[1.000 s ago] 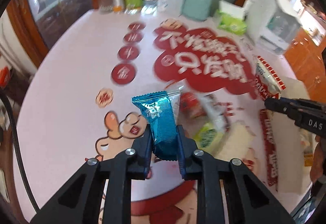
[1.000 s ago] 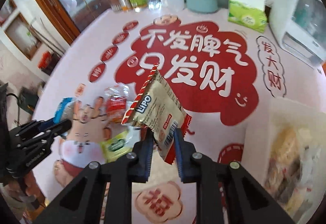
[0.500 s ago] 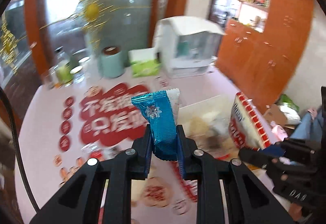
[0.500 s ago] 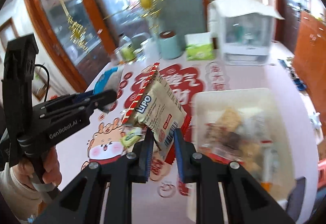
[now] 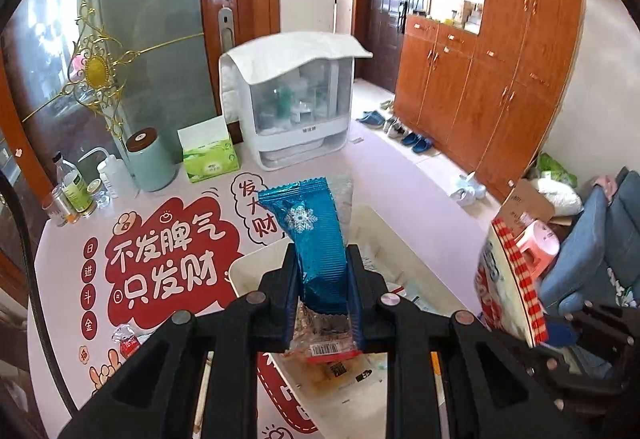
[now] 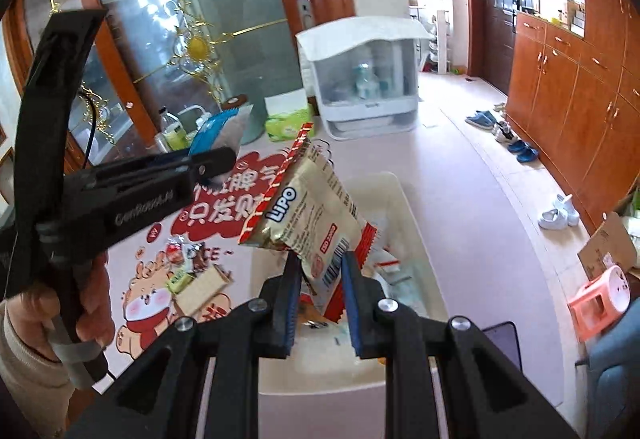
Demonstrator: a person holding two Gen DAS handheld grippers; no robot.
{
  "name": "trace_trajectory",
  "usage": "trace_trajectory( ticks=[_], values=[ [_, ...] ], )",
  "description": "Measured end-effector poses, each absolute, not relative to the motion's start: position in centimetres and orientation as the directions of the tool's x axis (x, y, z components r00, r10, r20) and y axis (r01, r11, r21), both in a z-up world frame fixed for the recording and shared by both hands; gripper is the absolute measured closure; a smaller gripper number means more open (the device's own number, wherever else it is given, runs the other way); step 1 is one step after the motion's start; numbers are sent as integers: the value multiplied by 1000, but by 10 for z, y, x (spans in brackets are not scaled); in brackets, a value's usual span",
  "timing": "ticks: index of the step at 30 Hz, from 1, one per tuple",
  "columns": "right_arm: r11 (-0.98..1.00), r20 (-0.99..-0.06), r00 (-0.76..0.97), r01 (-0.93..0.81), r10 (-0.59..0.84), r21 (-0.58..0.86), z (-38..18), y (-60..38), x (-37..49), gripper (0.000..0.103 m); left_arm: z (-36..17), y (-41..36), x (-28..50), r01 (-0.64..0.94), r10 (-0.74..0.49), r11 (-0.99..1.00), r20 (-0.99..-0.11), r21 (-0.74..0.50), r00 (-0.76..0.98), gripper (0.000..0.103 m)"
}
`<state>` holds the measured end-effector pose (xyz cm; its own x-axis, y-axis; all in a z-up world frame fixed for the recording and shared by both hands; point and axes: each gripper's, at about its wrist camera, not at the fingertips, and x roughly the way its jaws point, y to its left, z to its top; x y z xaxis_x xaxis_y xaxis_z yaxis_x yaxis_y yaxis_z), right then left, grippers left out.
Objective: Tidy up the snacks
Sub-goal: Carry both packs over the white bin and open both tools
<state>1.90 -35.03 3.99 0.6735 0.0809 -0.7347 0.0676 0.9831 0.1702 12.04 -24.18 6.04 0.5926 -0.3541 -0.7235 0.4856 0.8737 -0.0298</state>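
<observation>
Wooden cabinets (image 5: 480, 87) — pale floor (image 6: 480, 167) — dark door (image 5: 380, 11).

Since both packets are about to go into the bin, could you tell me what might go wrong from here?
1. The right gripper pinches the LiPO packet only at its lower corner; it tilts and could slip out before it clears the white bin's rim.
2. The two grippers are close together over the bin, so the left gripper with its blue packet may bump the other packet.

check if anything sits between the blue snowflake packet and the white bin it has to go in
Nothing visible does. The left gripper holds the blue snowflake packet above the open white bin, which has no lid and holds only loose snacks. The right gripper's Lipo packet hangs alongside, not underneath.
</observation>
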Motion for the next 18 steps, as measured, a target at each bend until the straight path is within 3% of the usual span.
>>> trace_trajectory(
  ticks=[6, 9, 11, 13, 18],
  values=[
    [987, -788, 610, 61, 83, 151, 15, -358, 27, 82, 42, -256, 139, 448, -288, 894, -770, -3, 570, 81],
    [987, -814, 573, 54, 95, 153, 4, -357, 30, 79, 34, -254, 143, 428, -245, 903, -779, 34, 577, 58],
    [986, -820, 562, 46, 108, 161, -1, -354, 34, 74, 31, -250, 142, 406, -209, 911, -776, 66, 595, 29],
    [987, -822, 559, 42, 107, 157, -3, -350, 36, 67, 33, -246, 139, 395, -194, 915, -765, 85, 614, 24],
    [994, -826, 559, 31, 71, 107, -2, -341, 35, 65, 34, -236, 134, 373, -159, 919, -752, 123, 640, 17]
  ],
)
